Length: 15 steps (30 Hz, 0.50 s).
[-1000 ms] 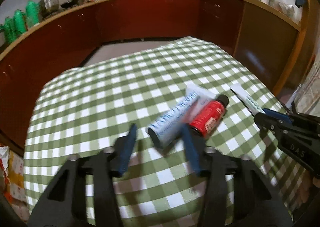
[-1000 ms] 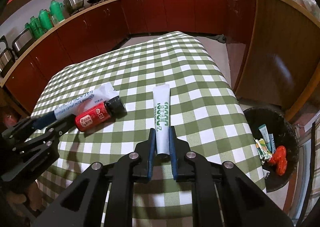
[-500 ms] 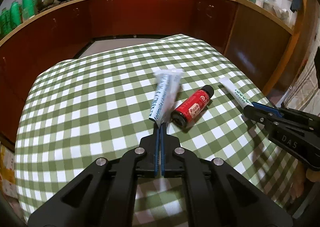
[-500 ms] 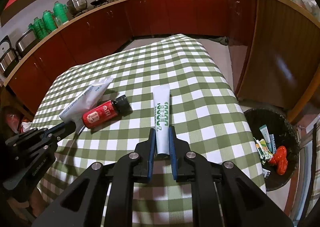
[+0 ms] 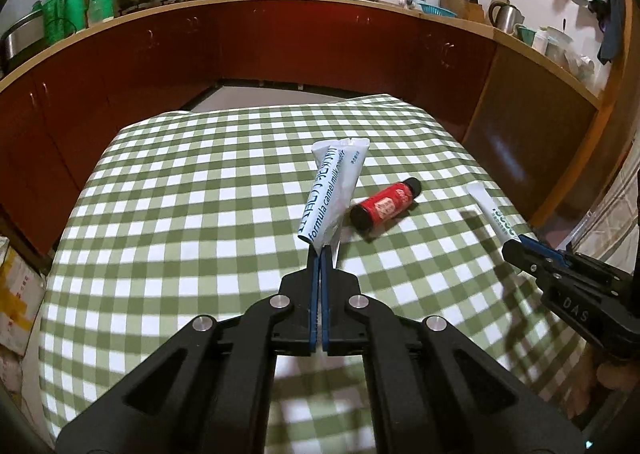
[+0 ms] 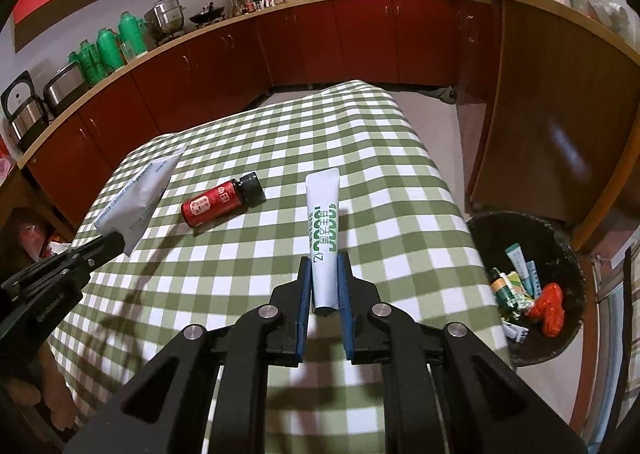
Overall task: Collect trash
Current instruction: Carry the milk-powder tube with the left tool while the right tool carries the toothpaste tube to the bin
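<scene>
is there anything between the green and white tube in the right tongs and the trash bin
Nothing visible. The green-and-white tube is held in the right tongs, and the trash bin sits on the floor past the table's right edge.

Left gripper (image 5: 320, 254) is pinched tight (jaws nearly touching), right gripper (image 6: 324, 282) clamped, both raised.

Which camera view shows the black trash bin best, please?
The right wrist view: the trash bin stands on the floor beside the table, with its contents visible. The left wrist view does not show it.
</scene>
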Motion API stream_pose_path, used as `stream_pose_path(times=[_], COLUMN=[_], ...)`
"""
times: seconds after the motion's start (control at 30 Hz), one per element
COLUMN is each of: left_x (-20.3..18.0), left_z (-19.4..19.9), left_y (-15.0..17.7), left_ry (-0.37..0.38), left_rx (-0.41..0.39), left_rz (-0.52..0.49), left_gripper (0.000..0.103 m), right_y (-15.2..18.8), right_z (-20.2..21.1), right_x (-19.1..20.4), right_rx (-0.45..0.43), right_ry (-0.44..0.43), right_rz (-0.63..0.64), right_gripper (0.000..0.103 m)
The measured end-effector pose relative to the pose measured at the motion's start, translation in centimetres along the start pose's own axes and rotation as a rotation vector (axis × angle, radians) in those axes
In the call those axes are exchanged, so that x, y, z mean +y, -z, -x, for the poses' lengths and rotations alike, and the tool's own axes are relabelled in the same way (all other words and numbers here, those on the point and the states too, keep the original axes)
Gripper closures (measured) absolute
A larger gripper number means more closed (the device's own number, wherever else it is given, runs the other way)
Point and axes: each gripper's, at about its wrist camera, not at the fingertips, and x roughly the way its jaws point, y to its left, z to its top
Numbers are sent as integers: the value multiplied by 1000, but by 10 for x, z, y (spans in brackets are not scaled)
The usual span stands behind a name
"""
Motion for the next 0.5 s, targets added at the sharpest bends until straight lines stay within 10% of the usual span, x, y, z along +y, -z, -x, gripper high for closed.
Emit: stream_pose_path(times=[0.5], left_x=[-85], left_z=[22], left_y=[-1], left_ry=[89], left_rx=[-45], left_rz=[-21], left_gripper=[102], right_y=[6], right_z=[49], right_x=[-62], right_rx=[-107], right_ry=[86], right_rz=[-32], right_gripper=[89])
